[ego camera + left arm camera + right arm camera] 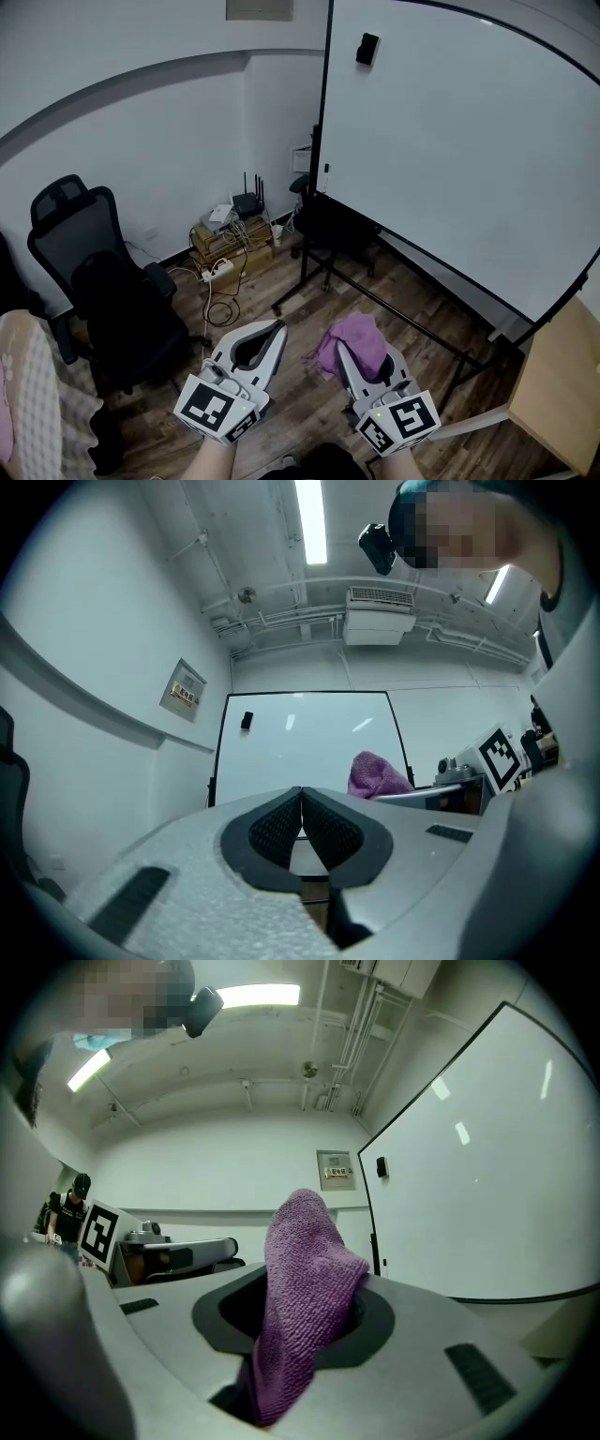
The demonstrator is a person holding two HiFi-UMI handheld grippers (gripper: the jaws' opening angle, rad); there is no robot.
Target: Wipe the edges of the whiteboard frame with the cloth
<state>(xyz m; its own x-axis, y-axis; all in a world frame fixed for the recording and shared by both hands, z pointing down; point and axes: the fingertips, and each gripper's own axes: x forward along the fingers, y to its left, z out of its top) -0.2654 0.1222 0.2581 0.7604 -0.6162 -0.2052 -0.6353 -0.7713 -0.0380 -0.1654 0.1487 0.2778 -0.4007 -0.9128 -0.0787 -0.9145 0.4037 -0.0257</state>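
Observation:
A large whiteboard (pixel 469 141) with a thin black frame (pixel 324 103) stands on a black wheeled stand at the right. My right gripper (pixel 361 349) is shut on a purple cloth (pixel 352 342), which bunches out of its jaws (pixel 305 1288). Beside it on the left, my left gripper (pixel 267 339) is shut with nothing in it, its ribbed pads (pixel 281 825) pressed together. Both grippers are held low, well short of the board. A black eraser (pixel 367 48) sticks to the board near its top left corner.
A black office chair (pixel 103 281) stands at the left. Cardboard boxes with a router and cables (pixel 234 234) lie by the far wall. The stand's black legs (pixel 323 272) spread over the wood floor. A light wooden tabletop (pixel 558 384) is at the right edge.

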